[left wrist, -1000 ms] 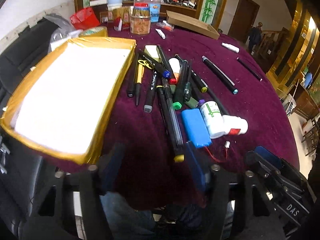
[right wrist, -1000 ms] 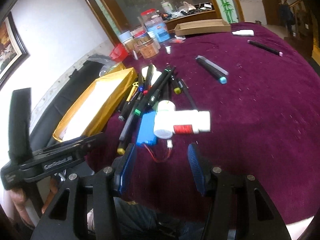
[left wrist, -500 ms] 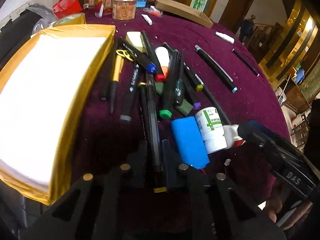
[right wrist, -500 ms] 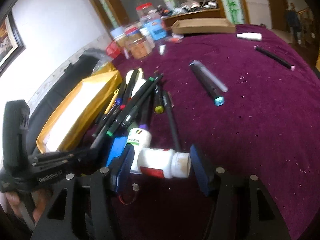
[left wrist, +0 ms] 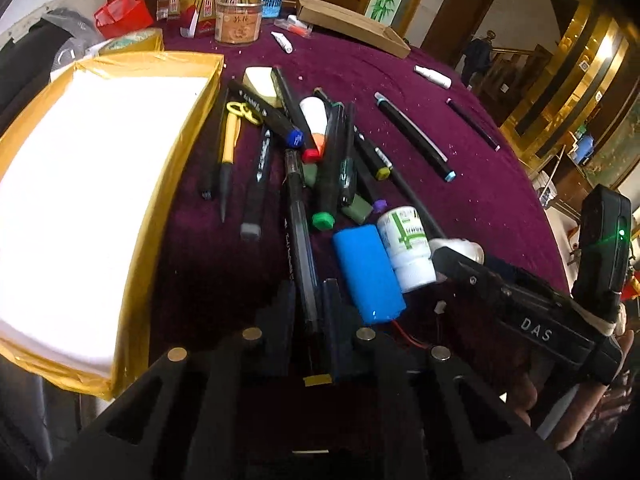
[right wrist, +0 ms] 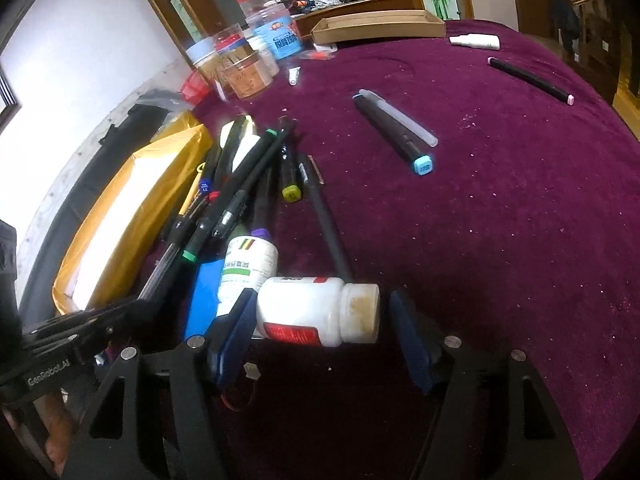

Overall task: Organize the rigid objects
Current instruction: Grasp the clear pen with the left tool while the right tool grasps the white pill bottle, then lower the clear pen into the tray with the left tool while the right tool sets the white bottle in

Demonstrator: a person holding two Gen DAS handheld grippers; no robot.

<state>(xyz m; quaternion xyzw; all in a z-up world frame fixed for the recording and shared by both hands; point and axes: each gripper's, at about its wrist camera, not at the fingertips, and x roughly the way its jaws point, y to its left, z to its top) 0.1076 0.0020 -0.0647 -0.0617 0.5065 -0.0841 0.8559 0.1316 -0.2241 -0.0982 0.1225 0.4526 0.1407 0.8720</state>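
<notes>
My left gripper [left wrist: 307, 308] is clamped on the near end of a long clear-barrelled pen [left wrist: 298, 216] with a yellow end; its jaws closed on it within the last second and the pen lies flat on the purple tablecloth [right wrist: 500, 220], pointing away into the pile of markers [left wrist: 332, 160]. My right gripper [right wrist: 320, 328] stands wide, its jaws having just been opening, with the white pill bottle [right wrist: 316, 310] lying on its side between the blue pads; the left pad looks to be touching the bottle's base, the right pad sits clear of the cap, though the fisheye makes contact hard to judge. A second white bottle with green print [right wrist: 248, 268] lies just behind it, beside the blue battery pack [left wrist: 368, 276], which trails a red wire. The gold-edged tray [left wrist: 168, 184] with a white inside sits left of the pile. A black marker with a light-blue cap [right wrist: 394, 134] lies apart on the cloth.
</notes>
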